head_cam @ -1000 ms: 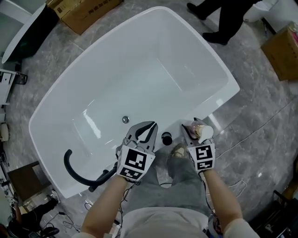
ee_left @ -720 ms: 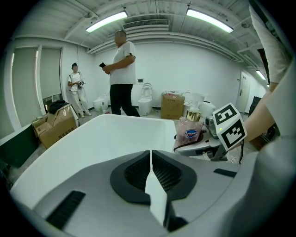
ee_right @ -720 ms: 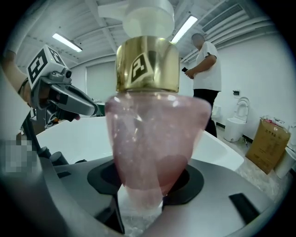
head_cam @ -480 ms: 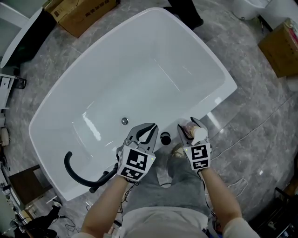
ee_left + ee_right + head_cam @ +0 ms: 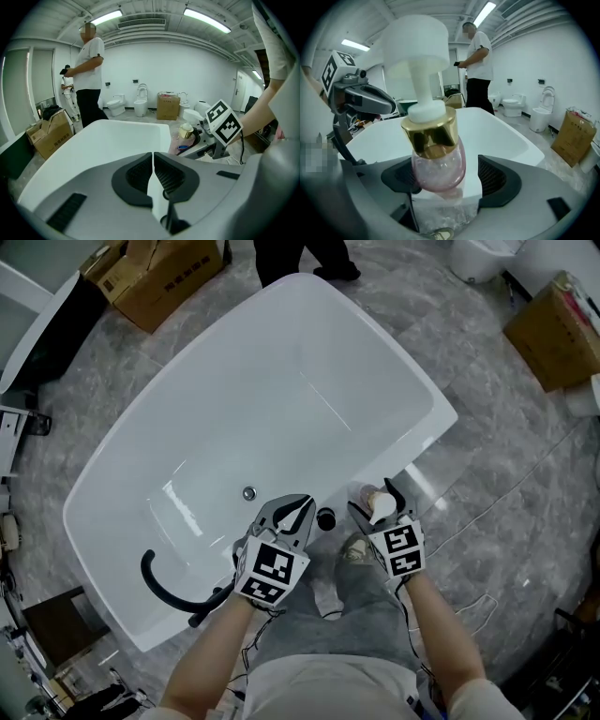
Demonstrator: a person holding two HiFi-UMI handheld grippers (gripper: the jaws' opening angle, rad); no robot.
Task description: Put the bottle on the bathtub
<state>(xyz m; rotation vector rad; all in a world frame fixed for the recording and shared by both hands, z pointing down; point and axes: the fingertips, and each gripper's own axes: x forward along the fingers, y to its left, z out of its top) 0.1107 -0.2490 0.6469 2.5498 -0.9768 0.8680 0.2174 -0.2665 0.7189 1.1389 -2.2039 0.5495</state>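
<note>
"White acrylic bathtub point(image 5: 187, 427), seen from above, set aslant on a grey marbled floor point(image 5: 525, 474). Where does the bottle lie?" asks the first reader.

"Bottle point(image 5: 379, 502): at the tub's near rim, just right of the black round fitting point(image 5: 325, 518)," the second replies. "In the right gripper view the bottle point(image 5: 438, 164) has a clear pink body, a gold collar point(image 5: 431, 131) and a white pump head point(image 5: 415, 42). Its base meets its own reflection on the glossy rim, and it leans slightly."

"And the right gripper point(image 5: 371, 502)?"

"Right gripper point(image 5: 445, 177): jaws apart, one on either side of the bottle. The pad at that view's left touches the pink body. A plain gap separates the body from the other pad."

"The left gripper point(image 5: 298, 507)?"

"Left gripper point(image 5: 153, 171): jaws closed together, only a thin slit between the ribbed pads and nothing in them. It hovers over the same near rim, just left of the black fitting."

"What else is shown?"

"Drain point(image 5: 248, 493) in the tub floor. Black hose point(image 5: 159, 582) curving over the rim at the left. Cardboard box point(image 5: 155, 277) beyond the far corner. A standing person point(image 5: 89, 70) in a white shirt and dark trousers beside the tub's far end."
</note>
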